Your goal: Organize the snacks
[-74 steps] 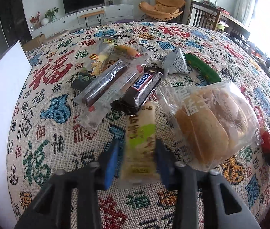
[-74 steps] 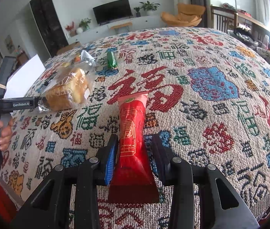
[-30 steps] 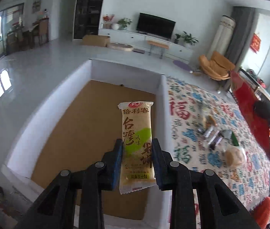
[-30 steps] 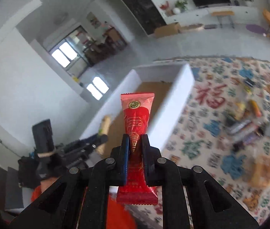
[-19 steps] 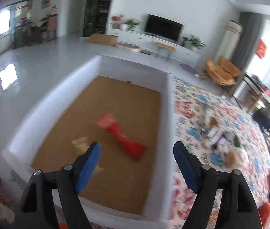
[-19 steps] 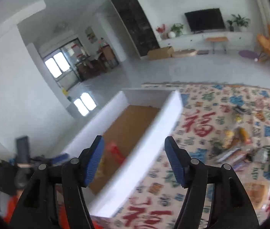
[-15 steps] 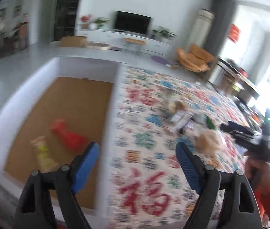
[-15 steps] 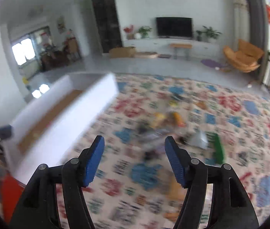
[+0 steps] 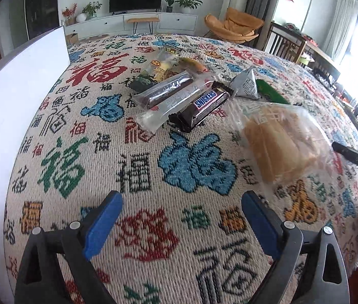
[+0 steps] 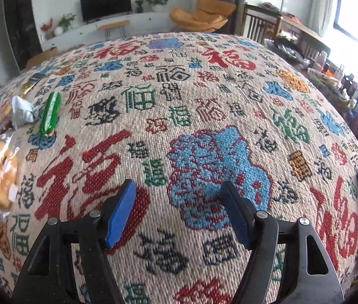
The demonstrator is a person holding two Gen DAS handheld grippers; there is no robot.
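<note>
On the woven cloth [image 9: 133,167] patterned with red, blue and green Chinese characters, a dark bar wrapper lettered "SNICKERS" [image 9: 204,106] is seen among clear-wrapped bars, beside a clear bag of pale bread [image 9: 280,147]. Both the left gripper [image 9: 180,224] and right gripper [image 10: 179,210] are held over bare cloth, jaws opening and nothing between them. A television and orange chair are seen behind.

The tablecloth [image 9: 138,172] is coarse woven cloth, rough and matt. The chocolate bar [image 9: 203,107] has a glossy dark wrapper; the bread bag [image 9: 280,141] is clear crinkled plastic (shiny in places). Gripper pads [image 9: 102,224] look matt blue rubber.
</note>
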